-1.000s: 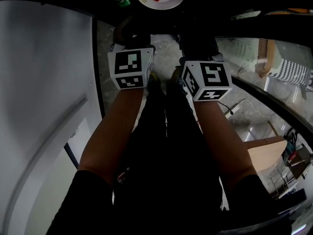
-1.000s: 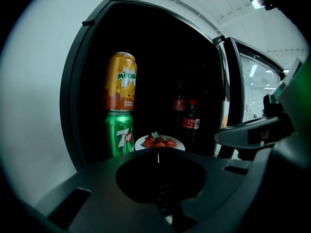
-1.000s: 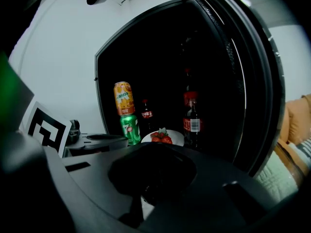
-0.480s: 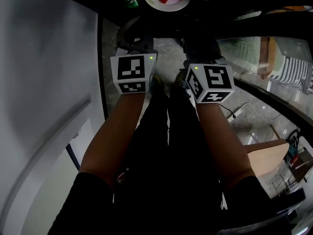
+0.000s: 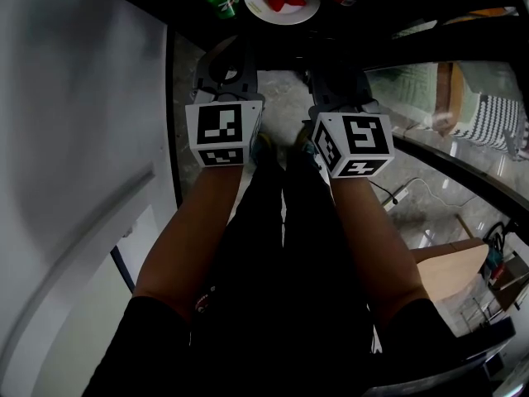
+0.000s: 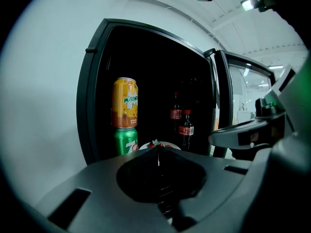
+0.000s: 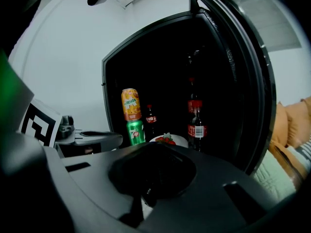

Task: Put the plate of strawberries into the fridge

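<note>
Black fridge is seen open at far, tall glass door swung out right. Left gripper and right gripper are held near, outside the opening, both claws closed together on nothing. White round plate of red strawberries is set inside on the shelf, between green soda can at left and dark cola bottle at right. Placement judged done; door to be pushed shut slowly, so nothing is jarred.
</note>
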